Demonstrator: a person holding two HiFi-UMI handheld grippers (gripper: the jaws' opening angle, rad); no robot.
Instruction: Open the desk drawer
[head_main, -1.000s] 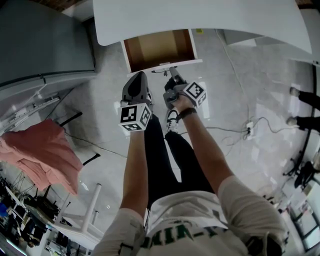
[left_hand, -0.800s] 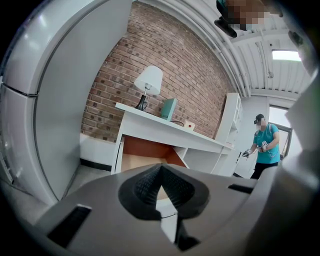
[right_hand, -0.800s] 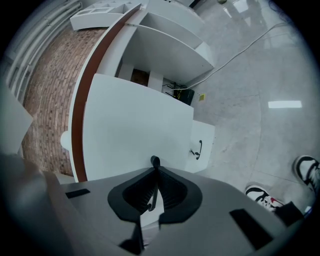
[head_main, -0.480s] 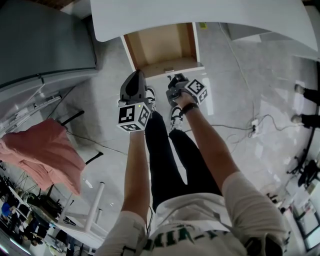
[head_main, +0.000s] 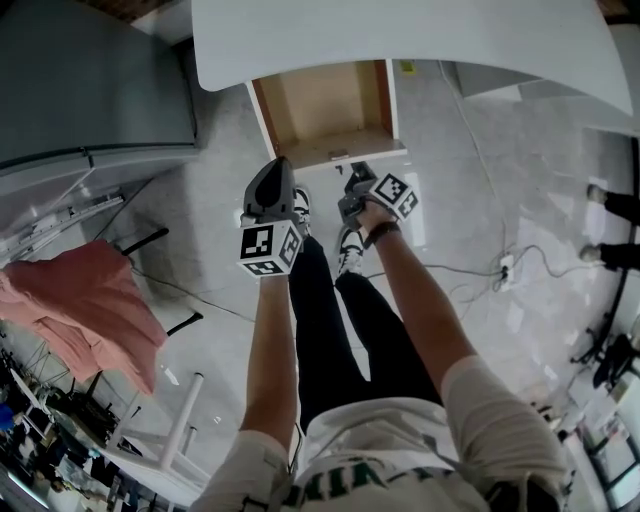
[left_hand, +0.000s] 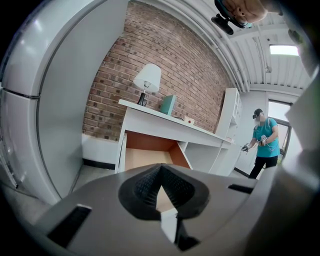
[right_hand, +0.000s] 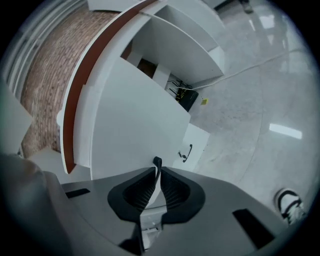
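Observation:
The white desk (head_main: 400, 35) has its drawer (head_main: 325, 100) pulled out, and the bare wooden inside shows in the head view. My right gripper (head_main: 352, 172) is at the drawer's white front, shut on the small dark handle (head_main: 340, 157). In the right gripper view the handle (right_hand: 157, 161) stands pinched between the jaws of that gripper (right_hand: 156, 172), against the white drawer front (right_hand: 135, 120). My left gripper (head_main: 272, 165) hangs to the left of the drawer front, shut and holding nothing. The left gripper view looks over this gripper's jaws (left_hand: 160, 172) into the open drawer (left_hand: 145, 155).
A grey cabinet (head_main: 80, 80) stands left of the desk. A pink cloth (head_main: 80, 310) lies at lower left. A cable and power strip (head_main: 500, 265) run over the floor at right. A lamp (left_hand: 147, 80) is on the desk, and a person (left_hand: 262, 142) stands far right.
The drawer has slid further out of the desk. My right gripper came back and down with the handle in it. The left gripper has barely moved.

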